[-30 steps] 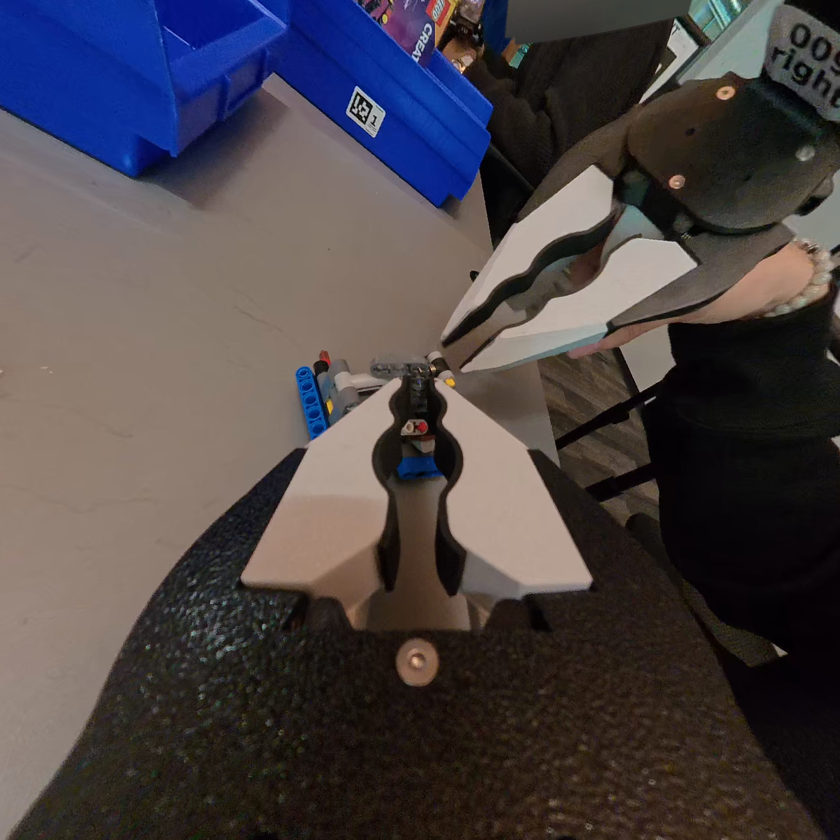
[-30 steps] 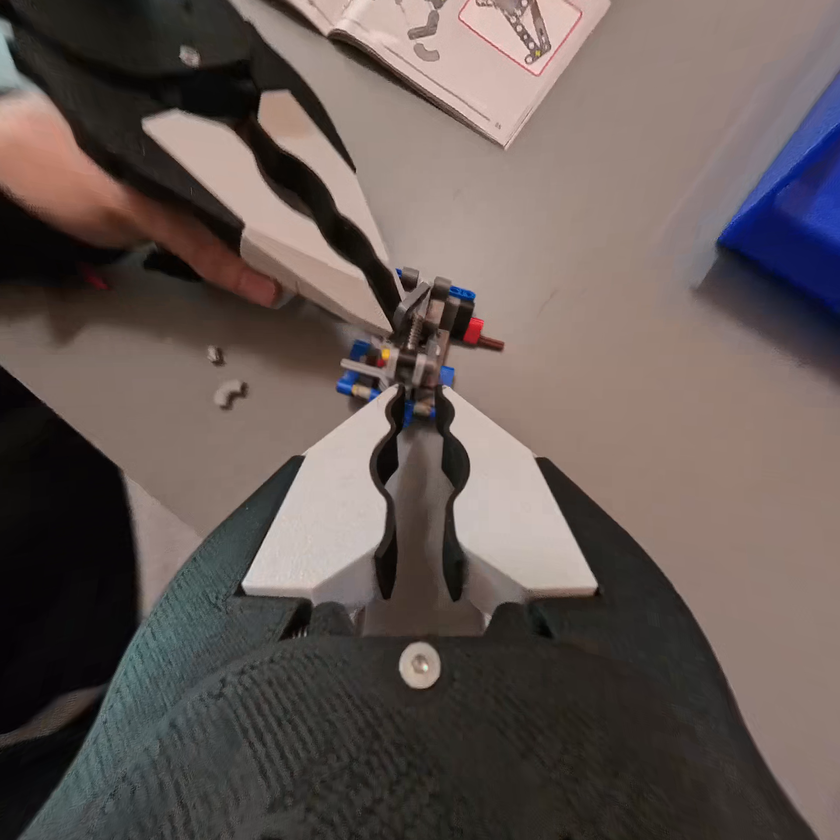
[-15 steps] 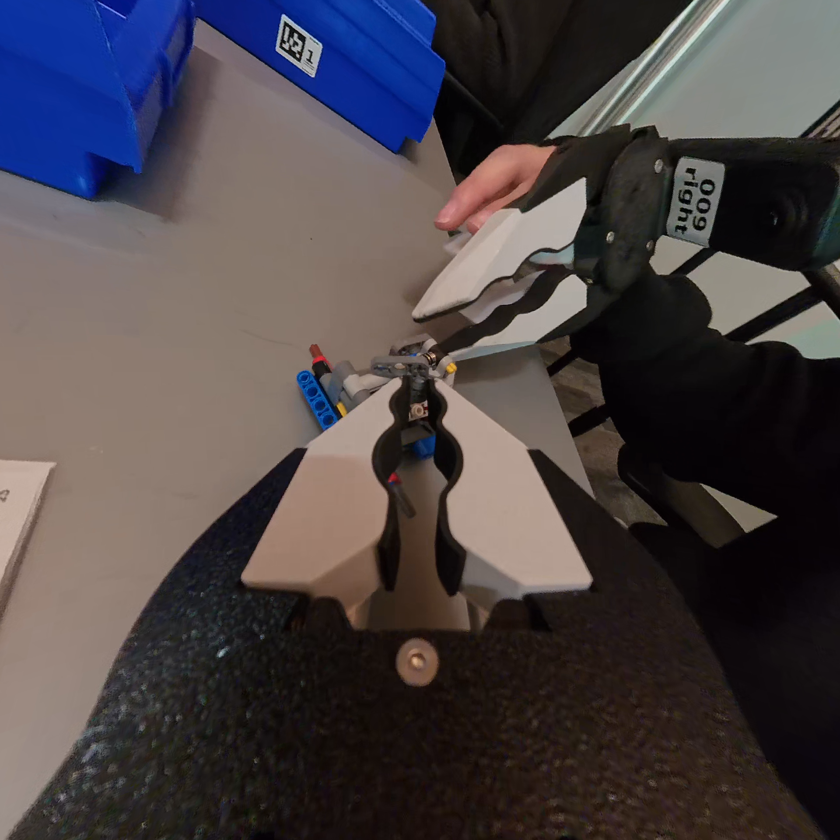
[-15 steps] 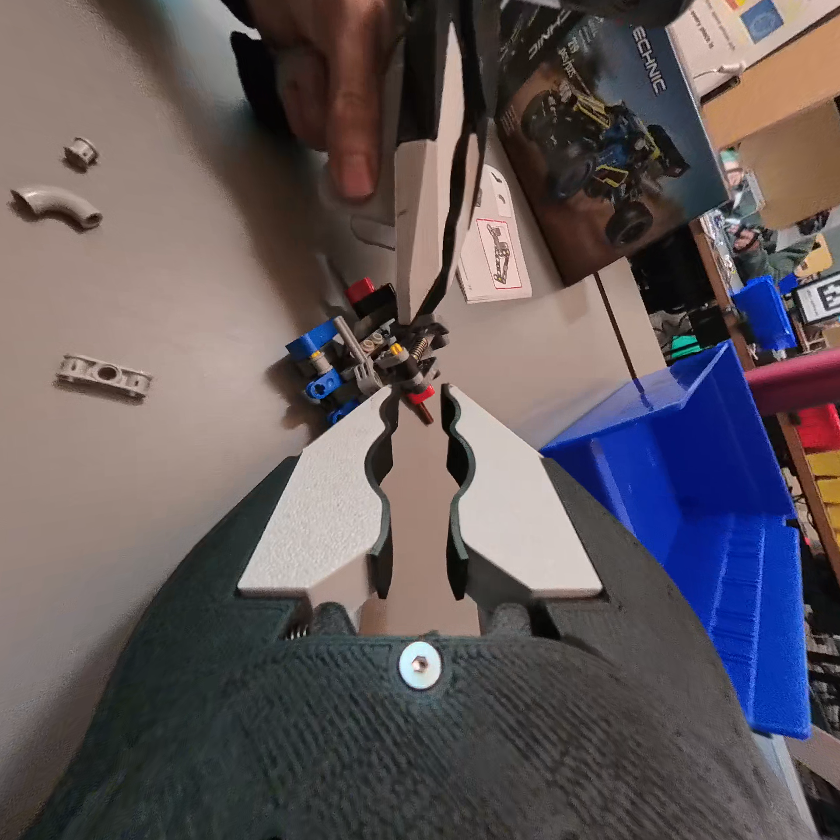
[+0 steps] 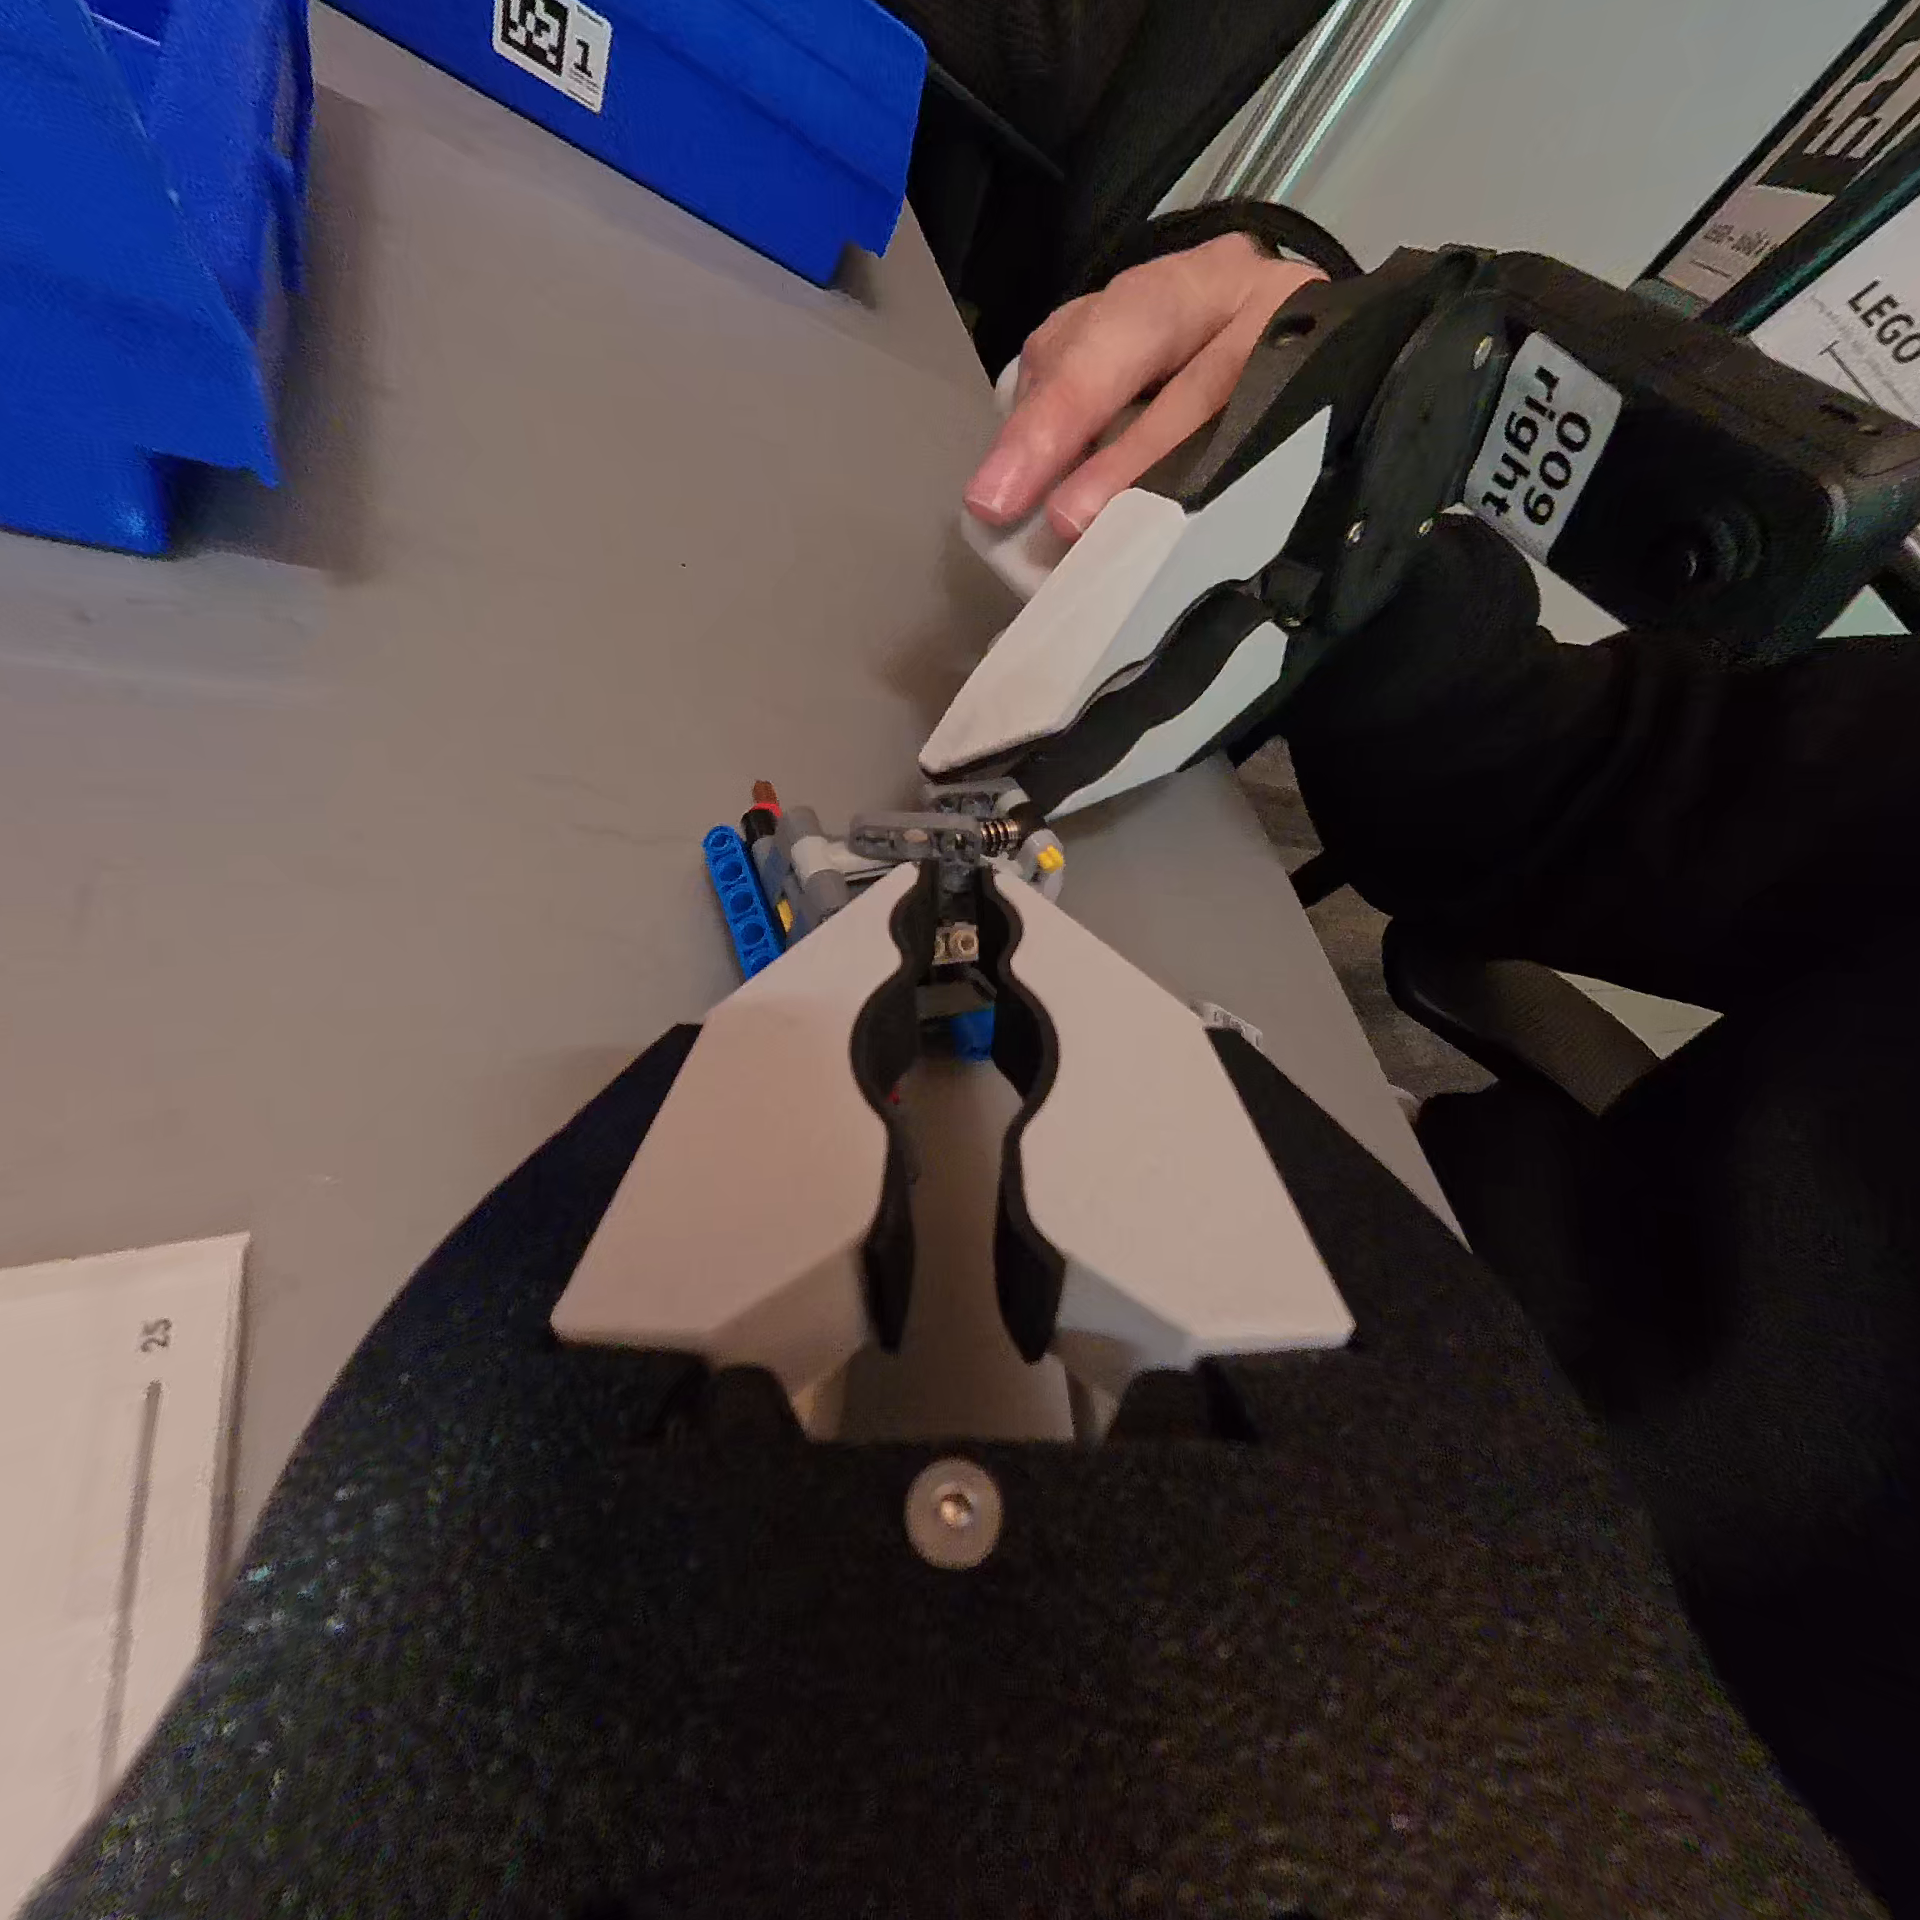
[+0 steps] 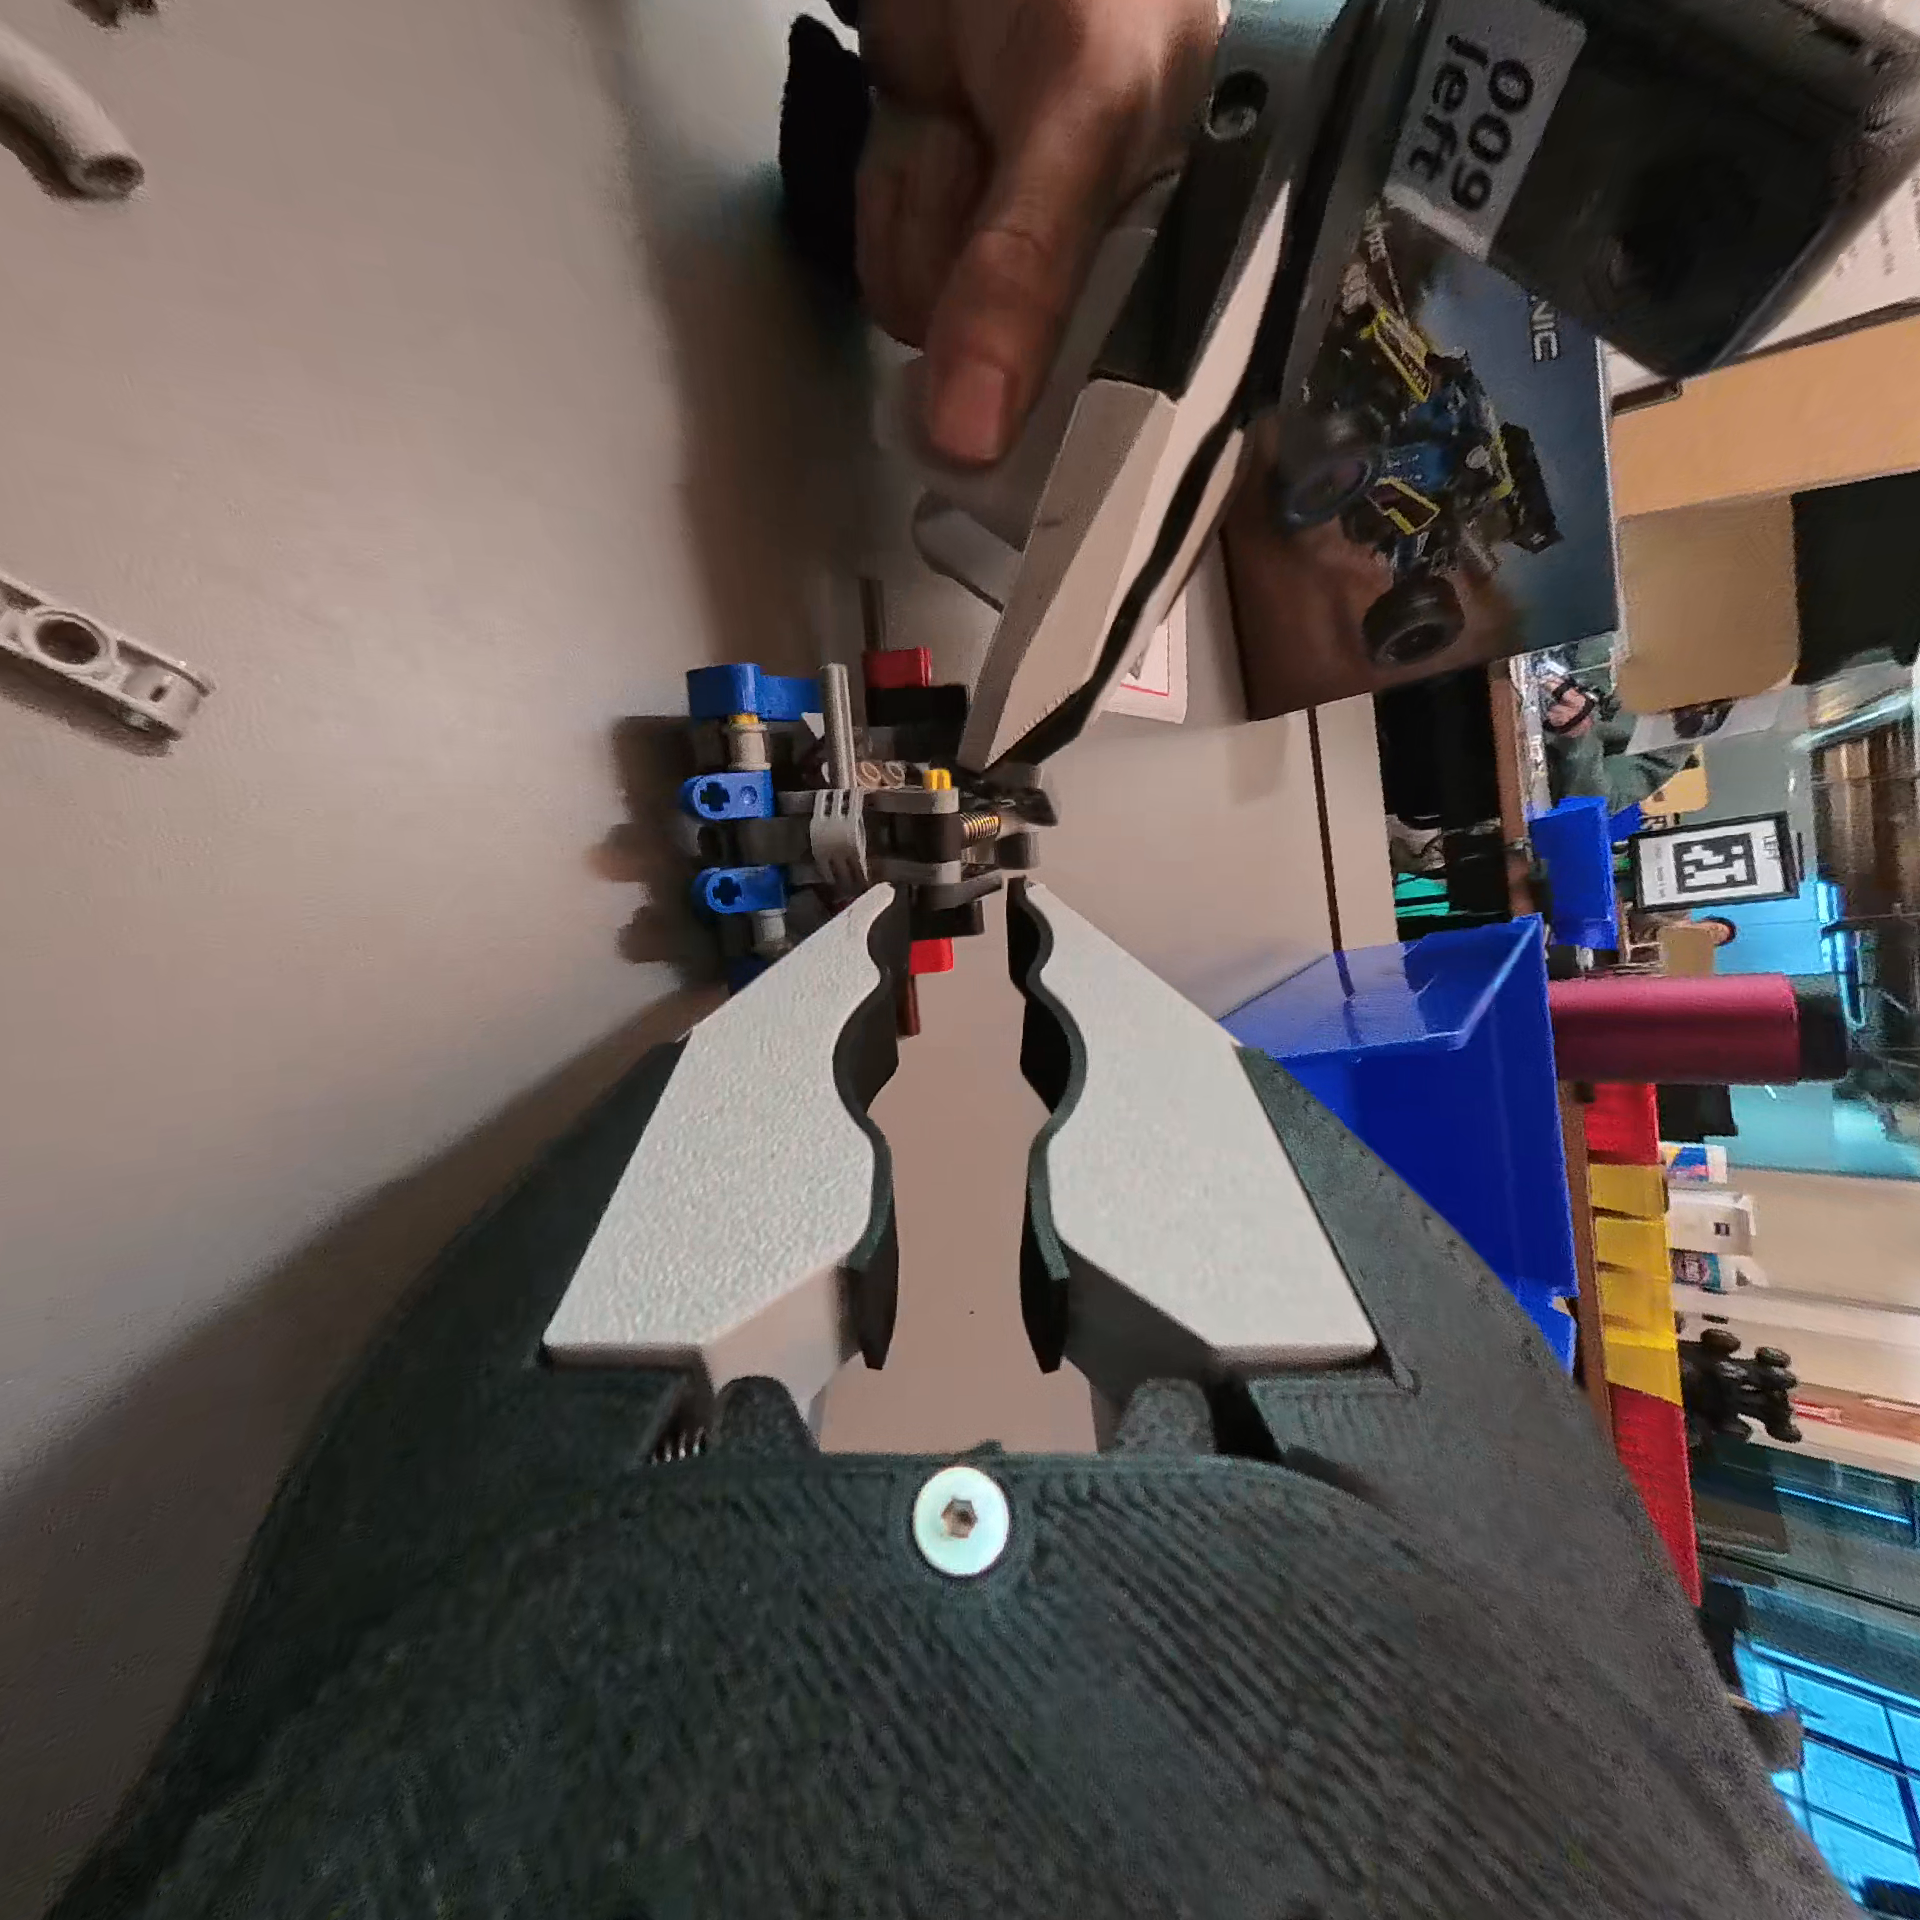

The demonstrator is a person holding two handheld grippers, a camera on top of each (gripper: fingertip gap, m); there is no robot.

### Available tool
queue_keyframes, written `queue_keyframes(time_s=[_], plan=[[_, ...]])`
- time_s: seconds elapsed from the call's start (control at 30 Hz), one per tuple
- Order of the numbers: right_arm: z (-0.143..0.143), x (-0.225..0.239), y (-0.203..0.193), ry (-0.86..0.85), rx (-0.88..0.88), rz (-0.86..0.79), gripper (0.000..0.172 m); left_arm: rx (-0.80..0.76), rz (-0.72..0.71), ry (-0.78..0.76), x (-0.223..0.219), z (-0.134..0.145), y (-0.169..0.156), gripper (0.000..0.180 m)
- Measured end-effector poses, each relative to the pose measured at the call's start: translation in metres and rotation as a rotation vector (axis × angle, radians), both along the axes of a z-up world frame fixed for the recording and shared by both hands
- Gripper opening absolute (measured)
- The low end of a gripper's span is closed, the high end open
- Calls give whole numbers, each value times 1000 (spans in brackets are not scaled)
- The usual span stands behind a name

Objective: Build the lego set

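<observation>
On the grey table (image 5: pixel 436 727), between blue bins (image 5: pixel 125 270) and a booklet (image 5: pixel 94 1507), sits a small brick model (image 5: pixel 914 842); the left claw (image 5: pixel 951 894) pinches its dark middle; the right claw (image 6: pixel 956 894) stands slightly open at its end.

A plain grey table (image 5: pixel 499 644) carries everything here. Near its edge lies a small assembly of building-brick parts (image 5: pixel 821 883), grey and black with blue beams, a red pin and yellow studs; it rests on the surface. At the far side stand two blue plastic bins (image 5: pixel 135 281), one bearing a black-and-white marker sticker (image 5: pixel 551 47). A white printed booklet (image 5: pixel 94 1475) lies at the near left corner. Well apart from the assembly lie loose grey pieces: a curved tube (image 6: pixel 62 145) and a flat connector with holes (image 6: pixel 94 660). A printed box showing a toy vehicle (image 6: pixel 1434 457) stands on the table farther back.
</observation>
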State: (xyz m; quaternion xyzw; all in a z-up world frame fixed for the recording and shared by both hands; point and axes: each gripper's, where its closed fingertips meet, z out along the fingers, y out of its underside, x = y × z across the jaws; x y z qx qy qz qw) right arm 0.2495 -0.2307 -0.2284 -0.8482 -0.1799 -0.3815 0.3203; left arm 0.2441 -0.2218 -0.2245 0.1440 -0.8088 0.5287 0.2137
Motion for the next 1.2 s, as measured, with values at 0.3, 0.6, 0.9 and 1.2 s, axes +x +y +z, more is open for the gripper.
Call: queue_keyframes(time_s=[0.3,0.6,0.9,1.2], plan=[[9,-1,3,396,272,-38,10,21,-18,-8,5,-3,-4,4],[7,-8,5,705,400,-109,10,10,-9,0,5,-2,-3,4],[3,-13,6,1001,482,-224,9,-23,-22,-5,-1,3,-1,4],[4,-10,9,840,444,-231,9,-167,28,483,0,15,9,4]])
